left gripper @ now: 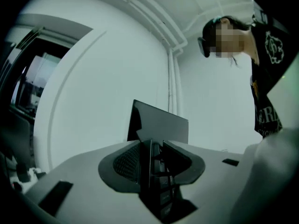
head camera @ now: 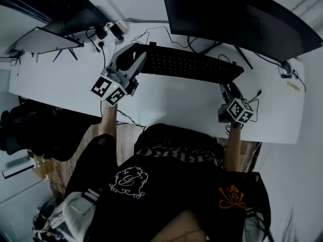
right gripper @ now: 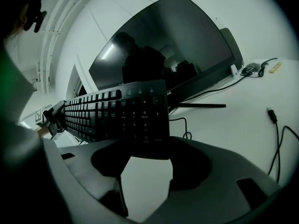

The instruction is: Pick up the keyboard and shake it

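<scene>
Currently: the keyboard (head camera: 192, 64) lies across the upper middle of the head view, on the white desk (head camera: 176, 105), just in front of the monitor (head camera: 242, 14).

Left hand-held gripper (left gripper: 156, 164): turned on its side, so its jaws take the keyboard's left end from the top and bottom faces. That end shows edge-on between them with both pads pressed to it, a closed pinch.

Right hand-held gripper (right gripper: 145, 171): jaws wide apart, holding nothing. The number-pad end sits at the upper edge of the gap with bare desk below, and no pad touches it that I can see.

Judgement: one gripper at each end should keep a long, thin board level for the lift and shake. The right grip is not yet made. Whether the keyboard is off the desk, cannot tell.

Containers: none in view. A loose cable (right gripper: 275, 125) lies at the right of the frame.
</scene>
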`<control>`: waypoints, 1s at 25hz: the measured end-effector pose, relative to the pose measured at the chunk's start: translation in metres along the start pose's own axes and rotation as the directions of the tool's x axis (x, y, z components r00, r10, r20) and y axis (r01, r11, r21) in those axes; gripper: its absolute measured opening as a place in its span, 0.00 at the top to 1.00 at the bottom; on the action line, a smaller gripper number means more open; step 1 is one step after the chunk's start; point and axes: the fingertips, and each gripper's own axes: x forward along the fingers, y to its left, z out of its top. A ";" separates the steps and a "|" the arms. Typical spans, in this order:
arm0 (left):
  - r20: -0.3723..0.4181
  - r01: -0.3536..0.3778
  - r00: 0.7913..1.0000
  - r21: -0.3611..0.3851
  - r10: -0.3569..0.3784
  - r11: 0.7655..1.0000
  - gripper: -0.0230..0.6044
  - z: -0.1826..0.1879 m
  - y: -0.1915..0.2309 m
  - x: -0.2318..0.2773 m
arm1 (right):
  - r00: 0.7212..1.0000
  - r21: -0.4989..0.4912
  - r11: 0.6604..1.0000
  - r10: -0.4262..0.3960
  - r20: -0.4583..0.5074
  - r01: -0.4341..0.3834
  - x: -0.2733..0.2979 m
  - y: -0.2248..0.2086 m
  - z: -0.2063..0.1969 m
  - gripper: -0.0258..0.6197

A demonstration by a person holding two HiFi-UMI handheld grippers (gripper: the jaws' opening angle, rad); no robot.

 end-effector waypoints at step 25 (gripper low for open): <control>-0.316 -0.298 0.934 -0.429 0.167 0.853 0.70 -0.230 0.121 -0.027 | 0.943 -0.126 0.979 -0.188 -0.274 0.159 0.040 -0.023 -0.069 0.62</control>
